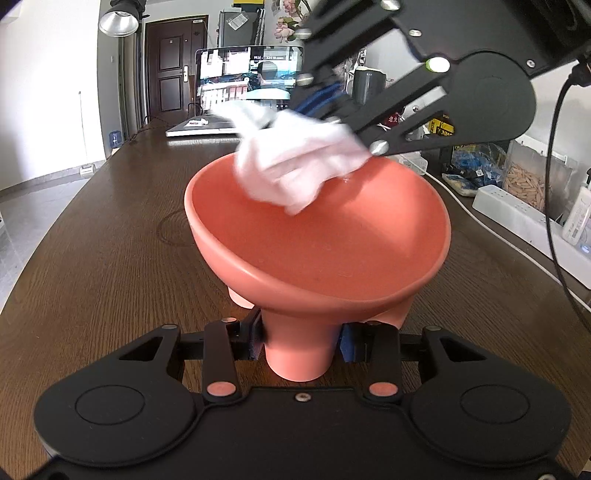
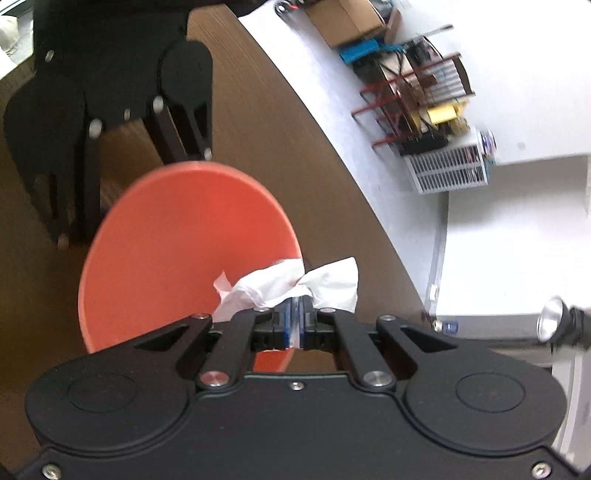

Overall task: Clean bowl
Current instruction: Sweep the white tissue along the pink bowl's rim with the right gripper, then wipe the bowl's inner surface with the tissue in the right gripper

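Note:
A salmon-pink bowl (image 1: pixel 317 240) with stubby legs stands tilted on the brown wooden table (image 1: pixel 110 258). My left gripper (image 1: pixel 301 341) is shut on one of the bowl's legs at the near side. My right gripper (image 2: pixel 295 317) is shut on a crumpled white tissue (image 2: pixel 291 284). In the left wrist view the tissue (image 1: pixel 295 166) presses on the bowl's inner wall at the far rim, with the right gripper (image 1: pixel 317 107) above it. In the right wrist view the bowl (image 2: pixel 177 240) fills the middle and the left gripper's body shows beyond it.
An open laptop (image 1: pixel 240 85) sits at the table's far end. A white power strip (image 1: pixel 517 210), cables, and clear boxes of small parts line the table's right side. A lamp (image 1: pixel 118 22) and a dark door stand beyond. Shelving stands off the table in the right wrist view.

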`<state>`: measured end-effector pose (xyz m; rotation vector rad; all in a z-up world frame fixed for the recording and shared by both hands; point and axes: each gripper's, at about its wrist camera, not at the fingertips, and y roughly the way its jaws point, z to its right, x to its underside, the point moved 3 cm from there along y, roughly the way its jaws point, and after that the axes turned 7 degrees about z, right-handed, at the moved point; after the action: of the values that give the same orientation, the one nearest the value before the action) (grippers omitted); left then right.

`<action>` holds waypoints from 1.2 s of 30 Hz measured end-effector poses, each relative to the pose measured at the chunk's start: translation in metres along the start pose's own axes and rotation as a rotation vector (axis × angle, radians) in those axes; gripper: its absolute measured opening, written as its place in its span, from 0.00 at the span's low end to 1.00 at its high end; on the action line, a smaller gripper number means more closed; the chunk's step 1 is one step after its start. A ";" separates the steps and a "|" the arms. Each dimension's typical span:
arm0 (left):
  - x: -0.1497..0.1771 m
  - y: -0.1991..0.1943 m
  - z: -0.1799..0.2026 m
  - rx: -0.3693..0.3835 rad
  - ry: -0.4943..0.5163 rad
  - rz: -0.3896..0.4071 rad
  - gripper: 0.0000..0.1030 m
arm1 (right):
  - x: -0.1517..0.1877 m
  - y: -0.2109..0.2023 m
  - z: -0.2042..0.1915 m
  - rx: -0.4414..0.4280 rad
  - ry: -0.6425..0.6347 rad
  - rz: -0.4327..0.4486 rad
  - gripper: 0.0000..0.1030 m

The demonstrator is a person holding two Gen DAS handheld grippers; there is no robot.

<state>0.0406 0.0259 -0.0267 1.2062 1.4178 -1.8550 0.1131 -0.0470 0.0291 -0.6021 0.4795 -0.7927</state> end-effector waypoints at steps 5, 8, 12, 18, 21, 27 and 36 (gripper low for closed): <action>0.001 0.001 -0.010 0.010 0.012 0.000 0.38 | 0.024 -0.023 -0.006 0.009 0.018 -0.035 0.02; 0.001 0.003 -0.015 0.013 0.029 -0.001 0.40 | 0.029 -0.033 -0.012 0.011 0.029 -0.039 0.02; 0.000 0.000 -0.018 0.024 0.051 -0.001 0.41 | 0.033 -0.042 -0.017 0.007 0.038 -0.041 0.02; 0.001 0.000 -0.022 0.032 0.078 0.002 0.37 | 0.028 -0.039 -0.014 -0.004 0.035 -0.061 0.02; -0.001 0.005 -0.018 0.027 0.089 0.002 0.37 | 0.025 -0.042 -0.020 -0.019 0.027 -0.064 0.02; -0.005 0.014 -0.006 0.035 0.092 0.001 0.37 | 0.020 -0.049 -0.033 -0.044 -0.004 -0.064 0.02; -0.009 0.021 0.008 0.036 0.093 0.003 0.37 | -0.016 -0.059 -0.054 -0.096 -0.049 0.043 0.02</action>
<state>0.0597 0.0107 -0.0285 1.3266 1.4362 -1.8521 0.0405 -0.0845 0.0309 -0.6960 0.4861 -0.7159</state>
